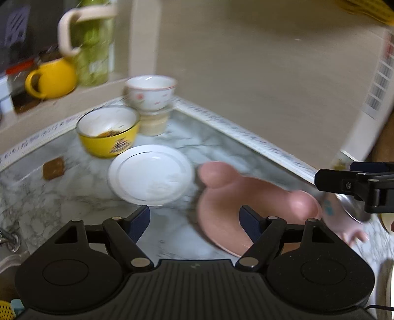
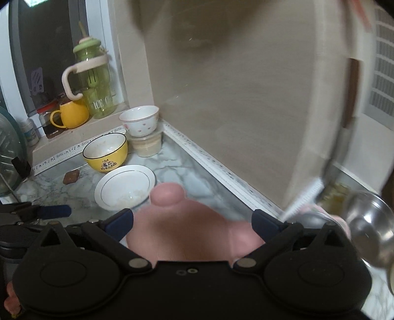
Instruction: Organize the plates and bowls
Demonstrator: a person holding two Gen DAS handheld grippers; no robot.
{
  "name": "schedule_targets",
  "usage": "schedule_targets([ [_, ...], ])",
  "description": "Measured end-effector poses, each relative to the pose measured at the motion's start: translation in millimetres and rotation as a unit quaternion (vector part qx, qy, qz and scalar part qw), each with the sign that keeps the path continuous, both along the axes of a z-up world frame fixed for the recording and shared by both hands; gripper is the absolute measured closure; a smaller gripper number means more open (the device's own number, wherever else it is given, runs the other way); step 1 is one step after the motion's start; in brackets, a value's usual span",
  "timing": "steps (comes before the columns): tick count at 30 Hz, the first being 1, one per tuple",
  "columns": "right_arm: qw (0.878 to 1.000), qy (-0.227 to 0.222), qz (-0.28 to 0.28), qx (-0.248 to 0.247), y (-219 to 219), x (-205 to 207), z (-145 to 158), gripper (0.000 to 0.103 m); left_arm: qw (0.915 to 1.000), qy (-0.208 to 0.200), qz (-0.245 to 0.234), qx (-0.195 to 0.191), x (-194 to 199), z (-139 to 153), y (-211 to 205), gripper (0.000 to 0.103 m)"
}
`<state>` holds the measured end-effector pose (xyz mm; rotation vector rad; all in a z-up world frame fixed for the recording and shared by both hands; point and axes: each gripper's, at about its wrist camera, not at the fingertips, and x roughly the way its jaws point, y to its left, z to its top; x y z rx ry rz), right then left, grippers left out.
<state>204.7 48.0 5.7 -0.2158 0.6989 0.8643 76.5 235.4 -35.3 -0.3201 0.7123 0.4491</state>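
Glossy round white plate [image 2: 125, 187], matte, seemingly ear-lobed pink plate [image 2: 187, 233]

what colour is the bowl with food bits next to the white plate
Yellow outside, white inside with a dark rim, the yellow bowl shows best in the right wrist view.

- Pink plate [image 2: 187, 231]: near half hidden under right tool body, bottom centre of the right wrist view.
- Steel bowl [image 2: 369, 233]: cut by right edge, motion-blurred.
- Yellow object [image 1: 367, 9], upper right in the left wrist view: cropped, can't ID.
- Brown square [image 1: 53, 168] on bench [image 1: 73, 197]: too blurred to ID.
- Green bottle [image 1: 94, 49]: top cropped, smeared.
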Motion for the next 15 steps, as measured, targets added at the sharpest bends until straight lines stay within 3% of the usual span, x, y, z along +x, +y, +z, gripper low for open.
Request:
schedule_targets([
  [7,0.999,0.016,0.032,-0.028,72,42,-21,0.0,0.9977,0.027,0.056,-0.027,14,-22,60,0.024],
  [15,0.996,0.06,0.053,-0.049,146,77,-44,0.007,0.9886,0.049,0.108,-0.093,35,-52,126,0.024],
])
